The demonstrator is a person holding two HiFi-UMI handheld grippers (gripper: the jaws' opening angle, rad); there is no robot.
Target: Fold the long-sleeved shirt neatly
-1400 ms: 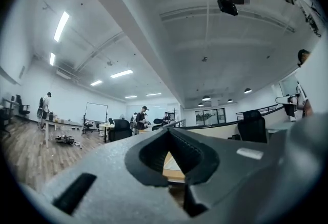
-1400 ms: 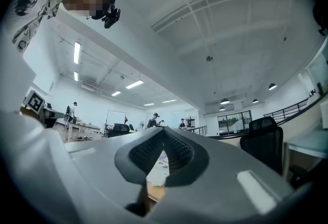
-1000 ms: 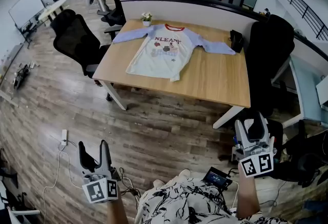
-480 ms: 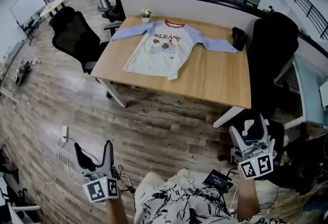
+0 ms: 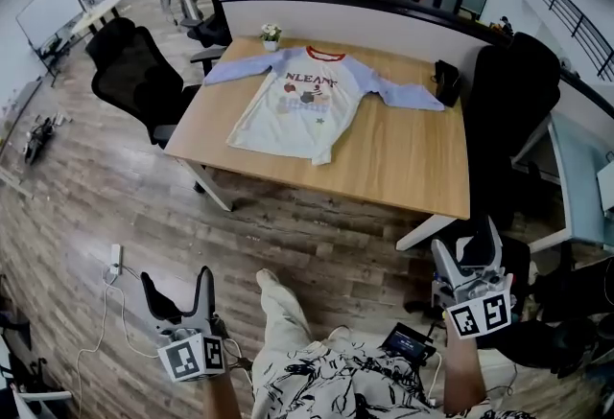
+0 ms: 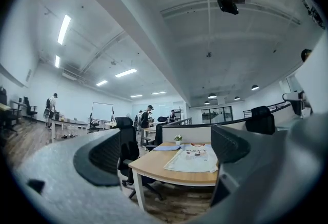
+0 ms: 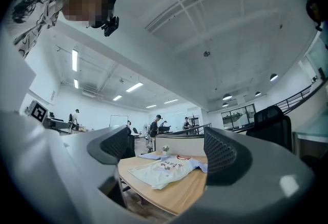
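Observation:
A white long-sleeved shirt (image 5: pixel 305 101) with pale blue sleeves, a red collar and a printed chest lies flat and spread on the wooden table (image 5: pixel 403 158). It shows small in the left gripper view (image 6: pixel 196 158) and the right gripper view (image 7: pixel 166 168), far beyond the jaws. My left gripper (image 5: pixel 177 285) is at the bottom left over the floor, open and empty. My right gripper (image 5: pixel 466 252) is at the bottom right, also open and empty. Both are well short of the table.
A small potted plant (image 5: pixel 271 34) stands at the table's back left and a black object (image 5: pixel 444 78) at its back right. Black office chairs (image 5: pixel 129 72) flank the table, another (image 5: pixel 513 91) on the right. Cables and a power strip (image 5: pixel 116 259) lie on the wood floor. People work at far desks.
Both grippers' jaws have spread wider. The view has shifted toward the table, and my leg now steps forward between the grippers.

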